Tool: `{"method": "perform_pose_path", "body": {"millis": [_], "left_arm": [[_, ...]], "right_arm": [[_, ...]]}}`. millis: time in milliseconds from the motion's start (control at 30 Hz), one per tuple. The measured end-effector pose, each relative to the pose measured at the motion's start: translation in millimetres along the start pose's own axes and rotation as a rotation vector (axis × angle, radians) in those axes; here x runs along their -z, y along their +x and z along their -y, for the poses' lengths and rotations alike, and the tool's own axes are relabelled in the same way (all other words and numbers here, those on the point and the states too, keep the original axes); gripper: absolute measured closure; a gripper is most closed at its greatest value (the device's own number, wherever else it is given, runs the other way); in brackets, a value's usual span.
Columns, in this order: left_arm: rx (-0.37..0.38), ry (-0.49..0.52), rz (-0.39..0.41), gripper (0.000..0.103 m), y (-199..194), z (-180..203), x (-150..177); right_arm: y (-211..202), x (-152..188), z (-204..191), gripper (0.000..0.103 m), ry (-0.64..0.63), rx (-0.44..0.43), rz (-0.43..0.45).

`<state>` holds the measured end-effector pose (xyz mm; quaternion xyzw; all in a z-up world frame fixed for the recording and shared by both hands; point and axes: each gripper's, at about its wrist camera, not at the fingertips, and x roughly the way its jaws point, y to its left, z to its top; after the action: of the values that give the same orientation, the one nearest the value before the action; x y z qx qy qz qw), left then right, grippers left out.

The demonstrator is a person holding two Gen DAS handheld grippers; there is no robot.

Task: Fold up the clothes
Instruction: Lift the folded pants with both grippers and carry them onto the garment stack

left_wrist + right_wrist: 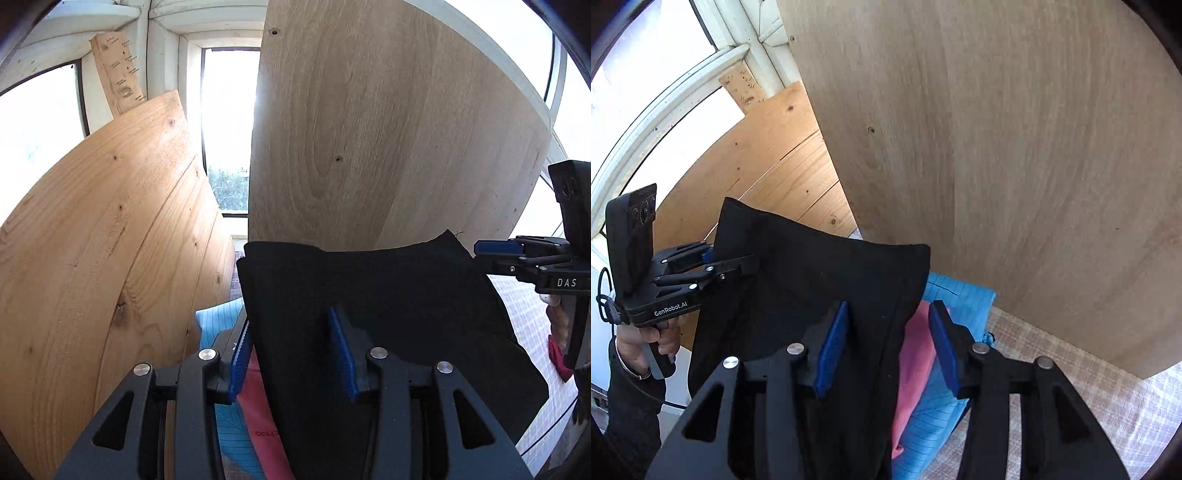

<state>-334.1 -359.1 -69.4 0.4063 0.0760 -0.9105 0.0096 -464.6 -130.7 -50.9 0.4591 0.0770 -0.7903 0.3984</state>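
The black garment (369, 295) lies folded on the pile over the pink cloth (916, 354) and blue cloth (960, 306), so this piece looks done, with the left tongs (291, 354) and right tongs (886, 347) both apart astride its near edges, gripping nothing.

A folded black garment (369, 295) is laid on top of a pink cloth (916, 354) and a blue striped cloth (956, 314), low in both frames, below the wooden boards.
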Motion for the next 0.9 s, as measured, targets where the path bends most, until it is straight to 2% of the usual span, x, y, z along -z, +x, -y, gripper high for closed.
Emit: {"method": "perform_pose_path", "body": {"millis": [100, 200, 233, 267, 300, 333, 367, 433, 500, 600, 700, 800, 900], "left_arm": [[-0.062, -0.004, 0.043, 0.065, -16, -5, -2], [-0.119, -0.023, 0.112, 0.067, -36, -8, -1], [-0.098, -0.048, 0.136, 0.074, -44, -10, 1], [-0.075, -0.065, 0.157, 0.082, -50, -11, 4], [-0.044, -0.051, 0.167, 0.085, -51, -5, 8], [-0.014, -0.037, 0.177, 0.090, -53, 2, 12], [0.012, -0.019, 0.181, 0.092, -52, 8, 15], [0.023, 0.027, 0.137, 0.093, -32, 21, 18], [0.024, 0.018, 0.074, 0.091, -3, 21, 7], [-0.064, 0.014, 0.022, 0.090, 21, 14, 10], [-0.092, -0.029, 0.045, 0.089, 9, 3, 10], [-0.141, -0.006, 0.115, 0.091, -31, 11, 20], [-0.045, 0.006, 0.152, 0.089, -69, 28, 45]], "right_arm": [[-32, 6, -5, 0.058, -0.022, 0.072, 0.105], [-49, 12, -32, 0.058, -0.113, 0.034, 0.173], [-48, 13, -40, 0.058, -0.138, 0.022, 0.179], [-46, 14, -47, 0.062, -0.159, 0.011, 0.184], [-40, 14, -52, 0.085, -0.173, 0.025, 0.184], [-33, 14, -55, 0.100, -0.183, 0.050, 0.181], [-26, 15, -54, 0.102, -0.182, 0.058, 0.175], [-11, 15, -47, 0.102, -0.166, 0.055, 0.157], [1, 16, -39, 0.102, -0.149, 0.058, 0.139], [21, 21, -29, 0.102, -0.151, 0.121, 0.100], [23, 14, -7, 0.102, -0.088, 0.175, 0.081], [-9, 21, 7, 0.100, -0.024, 0.131, 0.128], [-51, 58, 4, 0.098, -0.037, 0.029, 0.162]]}}
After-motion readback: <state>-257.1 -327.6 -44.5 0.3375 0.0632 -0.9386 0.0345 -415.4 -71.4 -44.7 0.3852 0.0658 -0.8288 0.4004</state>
